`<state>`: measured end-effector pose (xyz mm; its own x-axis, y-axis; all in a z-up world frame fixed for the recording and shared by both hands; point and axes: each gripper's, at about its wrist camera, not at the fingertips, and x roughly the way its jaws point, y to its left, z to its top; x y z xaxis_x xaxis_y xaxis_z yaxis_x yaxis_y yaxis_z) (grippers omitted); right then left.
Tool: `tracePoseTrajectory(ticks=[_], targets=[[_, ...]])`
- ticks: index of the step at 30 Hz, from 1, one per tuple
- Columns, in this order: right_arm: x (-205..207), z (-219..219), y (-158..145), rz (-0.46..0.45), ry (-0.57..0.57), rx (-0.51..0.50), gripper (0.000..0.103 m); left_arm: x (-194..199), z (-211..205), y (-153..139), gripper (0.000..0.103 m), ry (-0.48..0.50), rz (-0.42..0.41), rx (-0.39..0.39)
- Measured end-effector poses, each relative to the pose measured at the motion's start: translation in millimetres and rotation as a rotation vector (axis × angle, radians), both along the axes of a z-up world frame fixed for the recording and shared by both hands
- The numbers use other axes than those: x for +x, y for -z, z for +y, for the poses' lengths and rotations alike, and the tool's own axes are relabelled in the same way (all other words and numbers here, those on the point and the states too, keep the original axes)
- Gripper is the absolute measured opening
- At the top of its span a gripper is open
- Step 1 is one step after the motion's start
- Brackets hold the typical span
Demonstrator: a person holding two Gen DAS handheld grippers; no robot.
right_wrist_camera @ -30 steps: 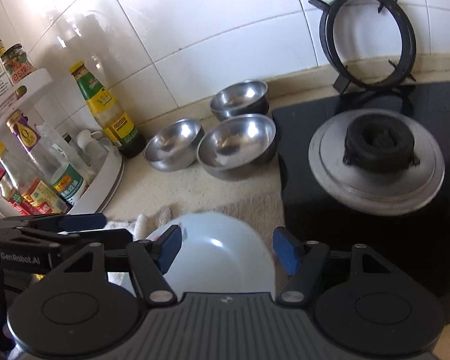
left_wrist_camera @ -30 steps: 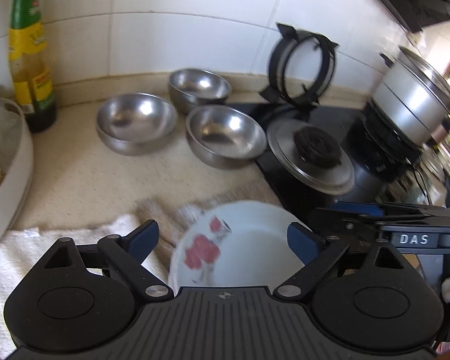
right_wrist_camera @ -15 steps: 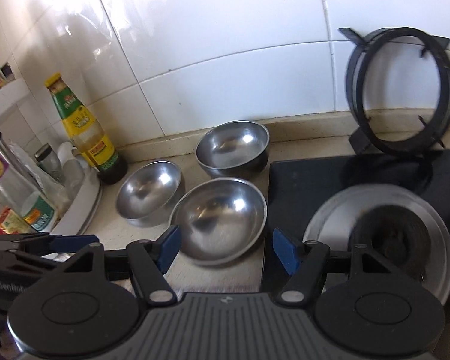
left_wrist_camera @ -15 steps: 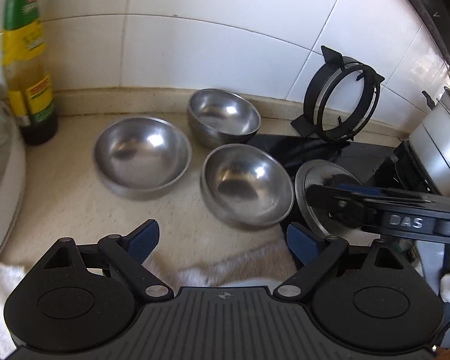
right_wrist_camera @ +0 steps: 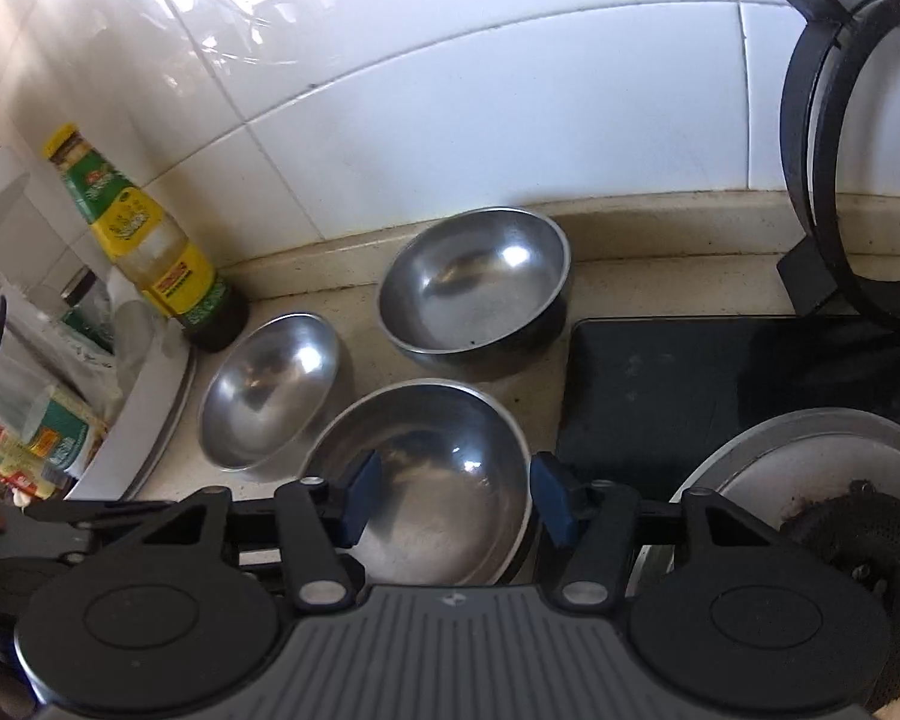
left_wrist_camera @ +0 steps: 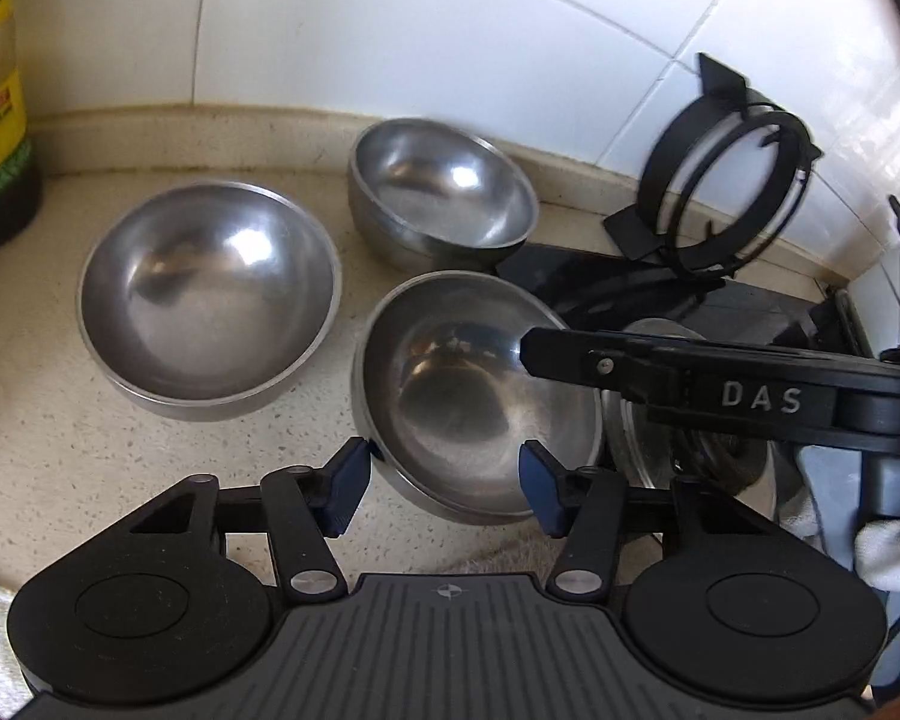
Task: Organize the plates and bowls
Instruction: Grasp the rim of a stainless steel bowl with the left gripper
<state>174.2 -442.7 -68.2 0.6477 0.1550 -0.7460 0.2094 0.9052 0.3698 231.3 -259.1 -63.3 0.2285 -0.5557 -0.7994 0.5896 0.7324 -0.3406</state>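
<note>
Grippers (left_wrist_camera: 444,489) (right_wrist_camera: 456,495) now nearer bowl (left_wrist_camera: 474,396), prob.

The left gripper (left_wrist_camera: 444,480) is sitting wide open around the near shiny bowl (left_wrist_camera: 474,396) in the middle of the frame, while the right gripper (left_wrist_camera: 570,354) is reaching in from the right over it.

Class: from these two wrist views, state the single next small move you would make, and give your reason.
Probably ease the right gripper down and close it on the nearest steel bowl: its open fingers already straddle that bowl's rim, and the left gripper is open too.
</note>
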Motion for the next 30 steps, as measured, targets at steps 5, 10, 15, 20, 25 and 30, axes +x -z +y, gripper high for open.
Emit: tracePoseTrajectory(ticks=[5,10,15,20,25,30], targets=[[-3,-2,0,0.002,-0.019,0.06,0.057,5,2,2,0.063,-0.018,-0.015,0.012],[-17,11,-3,0.012,-0.054,0.116,0.057,1,15,-1,0.065,-0.008,-0.011,0.025],[-25,36,-18,-0.015,-0.111,0.156,0.057,-15,22,-13,0.064,0.05,-0.008,-0.006],[-28,22,-32,-0.073,-0.03,0.001,0.058,-15,42,-33,0.076,-0.003,-0.085,-0.038],[-2,3,6,0.07,0.014,0.015,0.058,-1,23,-15,0.073,-0.025,-0.025,-0.016],[-4,19,23,0.103,-0.055,0.104,0.061,-2,18,4,0.069,0.0,0.025,0.025]])
